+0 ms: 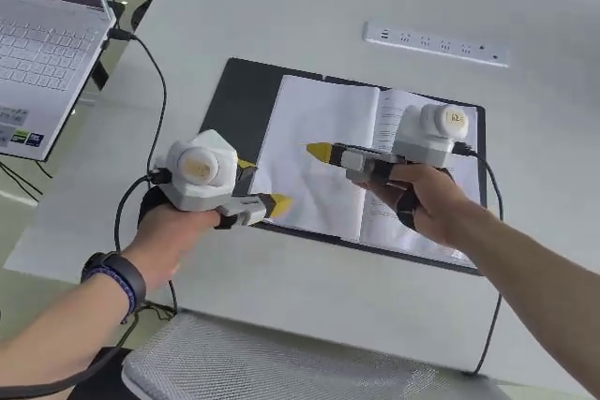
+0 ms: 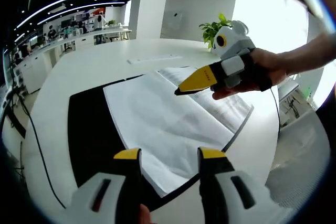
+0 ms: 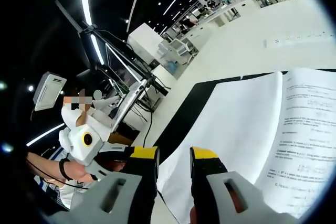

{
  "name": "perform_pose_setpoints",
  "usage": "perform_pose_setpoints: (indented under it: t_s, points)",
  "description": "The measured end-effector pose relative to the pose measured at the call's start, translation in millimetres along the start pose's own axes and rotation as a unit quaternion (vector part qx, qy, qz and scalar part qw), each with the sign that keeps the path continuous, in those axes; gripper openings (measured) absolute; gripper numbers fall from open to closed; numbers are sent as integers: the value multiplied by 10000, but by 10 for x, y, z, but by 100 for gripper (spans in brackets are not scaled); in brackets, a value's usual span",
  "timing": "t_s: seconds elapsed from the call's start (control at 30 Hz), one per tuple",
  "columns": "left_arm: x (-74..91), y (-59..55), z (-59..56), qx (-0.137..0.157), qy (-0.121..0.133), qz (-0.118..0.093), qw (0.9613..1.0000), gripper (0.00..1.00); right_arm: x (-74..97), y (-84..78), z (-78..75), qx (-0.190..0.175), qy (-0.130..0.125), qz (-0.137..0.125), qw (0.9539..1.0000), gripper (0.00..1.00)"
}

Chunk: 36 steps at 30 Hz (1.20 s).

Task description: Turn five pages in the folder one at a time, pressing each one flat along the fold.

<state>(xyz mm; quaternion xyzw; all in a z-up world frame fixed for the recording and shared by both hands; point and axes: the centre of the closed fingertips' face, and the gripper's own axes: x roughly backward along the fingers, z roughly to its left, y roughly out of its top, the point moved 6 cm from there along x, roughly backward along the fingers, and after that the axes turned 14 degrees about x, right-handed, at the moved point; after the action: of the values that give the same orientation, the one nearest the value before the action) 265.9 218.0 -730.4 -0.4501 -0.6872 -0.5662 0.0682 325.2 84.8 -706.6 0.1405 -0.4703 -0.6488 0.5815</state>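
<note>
The folder lies open on the white table, its black cover [image 1: 239,100] under a blank left page [image 1: 314,138] and a printed right page [image 1: 386,105]. My right gripper [image 1: 319,151] hovers over the blank page near the fold, pointing left. Its jaws [image 3: 174,153] stand a little apart with nothing between them. My left gripper [image 1: 264,185] is at the folder's lower left edge, pointing right. Its yellow-tipped jaws [image 2: 169,155] are open above the corner of the blank page [image 2: 157,124], and the right gripper [image 2: 184,88] shows ahead of them.
An open laptop [image 1: 37,35] sits at the table's far left with a black cable [image 1: 159,81] running toward the left hand. A white power strip [image 1: 436,44] lies beyond the folder. A mesh chair seat [image 1: 281,362] is below the table's near edge.
</note>
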Motion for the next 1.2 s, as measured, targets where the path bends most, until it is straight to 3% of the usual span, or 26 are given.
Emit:
perform_pose_setpoints:
  t_s: [0.23,0.47,0.53,0.63,0.8,1.2]
  points:
    - [-129,-116,37,77,19,177,9998,36,132,-7,-138,16,-142,19,9999,22]
    - [-200,-286,68,45,101,343,9993,31,160,25,-297,-16,-196,-2,9998,21]
    - [-194,-310,78,5,166,293,9994,30,159,34,-343,-8,-204,4,9998,21]
    - [-186,-295,87,103,152,207,9996,29,157,48,-402,-14,-212,2,9998,21]
    - [-193,-298,71,-205,216,261,9992,28,159,68,-518,-46,-262,-31,9996,20]
    - [-198,-293,72,-89,209,202,9995,31,190,89,-877,-370,-536,-202,9977,12]
